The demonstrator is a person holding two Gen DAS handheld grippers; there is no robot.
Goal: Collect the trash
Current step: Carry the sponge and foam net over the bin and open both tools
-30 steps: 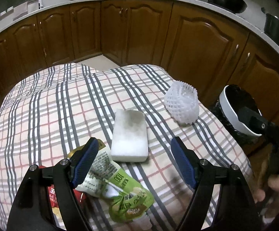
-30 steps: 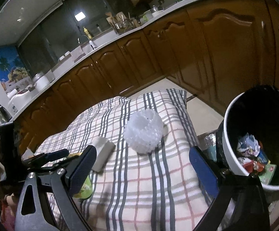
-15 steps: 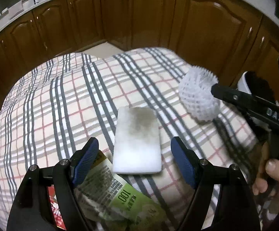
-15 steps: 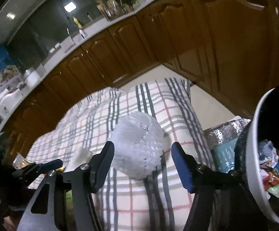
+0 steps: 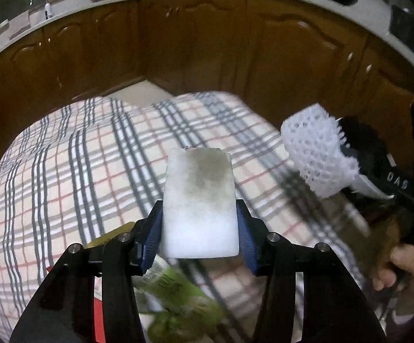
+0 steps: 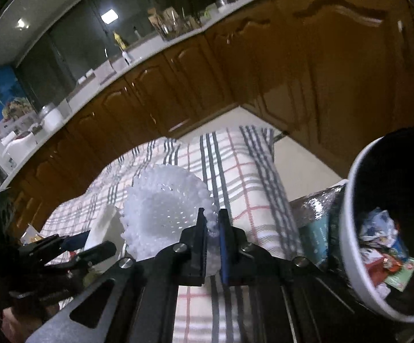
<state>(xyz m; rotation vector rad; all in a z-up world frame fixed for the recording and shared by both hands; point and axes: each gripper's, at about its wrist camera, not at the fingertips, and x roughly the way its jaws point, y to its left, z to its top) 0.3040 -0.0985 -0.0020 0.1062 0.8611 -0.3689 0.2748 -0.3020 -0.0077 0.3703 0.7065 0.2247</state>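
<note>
My left gripper [image 5: 199, 234] is shut on a white sponge block [image 5: 199, 203] with a grey smudge, held above the plaid tablecloth [image 5: 63, 171]. My right gripper [image 6: 212, 228] is shut on the edge of a white foam fruit net [image 6: 164, 214] and holds it off the cloth; the net also shows at the right in the left wrist view [image 5: 315, 154]. A green snack wrapper [image 5: 178, 300] and a red wrapper [image 5: 98, 323] lie on the cloth under the left gripper. The white-rimmed bin [image 6: 347, 228] with a black liner holds trash at the right.
Brown kitchen cabinets [image 5: 207, 51] curve around behind the table, with a counter of jars and bottles above. A silver foil bag [image 6: 318, 203] sits between the table edge and the bin. The left gripper shows at lower left in the right wrist view [image 6: 72, 248].
The left gripper closed on the sponge block and lifted it. The right gripper closed on the foam net and raised it off the cloth.
</note>
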